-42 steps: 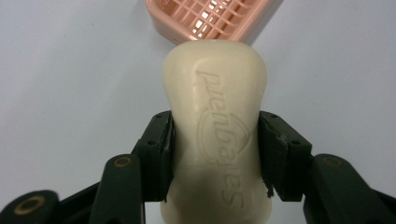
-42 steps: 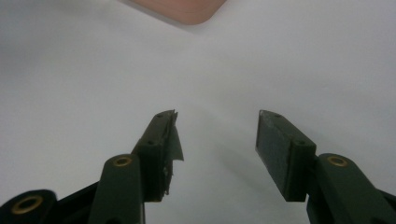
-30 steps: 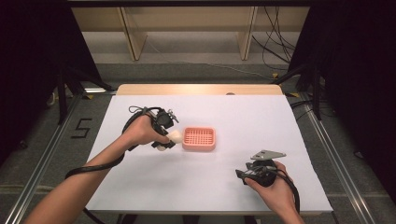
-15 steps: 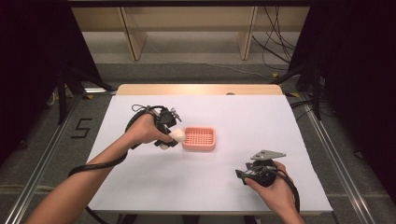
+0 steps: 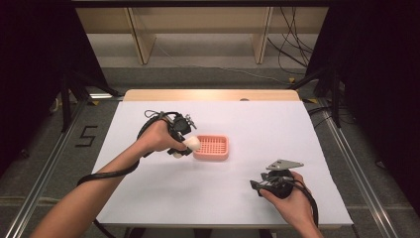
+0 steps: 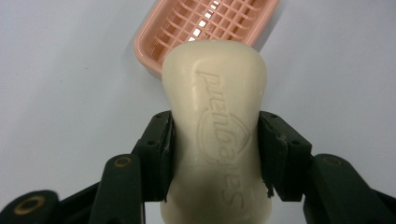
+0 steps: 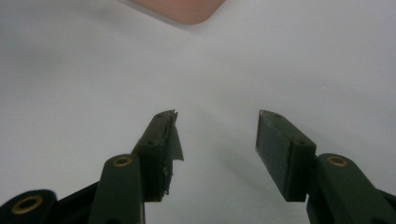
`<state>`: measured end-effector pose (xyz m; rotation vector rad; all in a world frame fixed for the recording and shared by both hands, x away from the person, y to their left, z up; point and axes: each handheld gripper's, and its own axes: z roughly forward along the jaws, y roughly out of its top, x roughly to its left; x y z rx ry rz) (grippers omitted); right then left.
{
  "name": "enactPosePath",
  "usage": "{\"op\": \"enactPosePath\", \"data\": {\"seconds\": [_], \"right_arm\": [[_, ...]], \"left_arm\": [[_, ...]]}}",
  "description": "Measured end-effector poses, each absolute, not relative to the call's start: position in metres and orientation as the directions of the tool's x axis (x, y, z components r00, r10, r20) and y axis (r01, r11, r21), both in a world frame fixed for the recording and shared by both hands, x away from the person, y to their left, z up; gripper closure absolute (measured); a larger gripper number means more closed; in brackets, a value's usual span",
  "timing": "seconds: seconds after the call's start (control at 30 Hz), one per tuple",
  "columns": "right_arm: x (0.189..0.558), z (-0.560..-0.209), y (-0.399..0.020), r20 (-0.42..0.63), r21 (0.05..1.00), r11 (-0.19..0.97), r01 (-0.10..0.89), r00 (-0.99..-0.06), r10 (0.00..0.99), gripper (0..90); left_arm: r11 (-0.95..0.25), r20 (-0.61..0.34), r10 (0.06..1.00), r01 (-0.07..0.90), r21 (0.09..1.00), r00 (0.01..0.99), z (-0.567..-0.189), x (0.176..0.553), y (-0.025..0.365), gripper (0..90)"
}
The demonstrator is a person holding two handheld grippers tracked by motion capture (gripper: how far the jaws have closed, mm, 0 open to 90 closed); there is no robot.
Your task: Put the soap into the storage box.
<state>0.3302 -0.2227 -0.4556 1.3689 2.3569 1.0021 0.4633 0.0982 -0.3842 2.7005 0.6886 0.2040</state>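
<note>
The white table is seen from the high view, and a pink slatted soap dish is set near its middle. At the dish's left edge the left gripper is held, and a cream bar of soap is clamped between its jaws, raised just short of the dish's near corner. Near the table's front right, the right gripper is held low, jaws spread apart with nothing between them.
</note>
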Motion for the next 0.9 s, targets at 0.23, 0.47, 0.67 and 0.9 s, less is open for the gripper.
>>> {"op": "enactPosePath", "data": {"seconds": [0.23, 0.47, 0.67, 0.9], "right_arm": [[0.3304, -0.4556, -0.2231, 0.133, 0.661, 0.328, 0.675, -0.535, 0.834, 48.4], [0.3300, -0.4556, -0.2232, 0.136, 0.660, 0.326, 0.677, -0.535, 0.834, 48.3], [0.3306, -0.4558, -0.2239, 0.119, 0.656, 0.339, 0.674, -0.536, 0.836, 48.3], [0.3316, -0.4565, -0.2254, 0.101, 0.683, 0.352, 0.640, -0.561, 0.822, 48.3]], "left_arm": [[-0.830, 0.062, 0.475, 0.424, 0.363, 0.878, -0.3833, 0.4652, 0.0951, 48.8], [-0.830, 0.064, 0.474, 0.421, 0.366, 0.878, -0.3827, 0.4667, 0.0928, 48.8], [-0.834, 0.068, 0.467, 0.413, 0.366, 0.882, -0.3820, 0.4678, 0.0912, 48.8], [-0.836, 0.072, 0.460, 0.405, 0.369, 0.885, -0.3816, 0.4689, 0.0883, 48.8]]}}
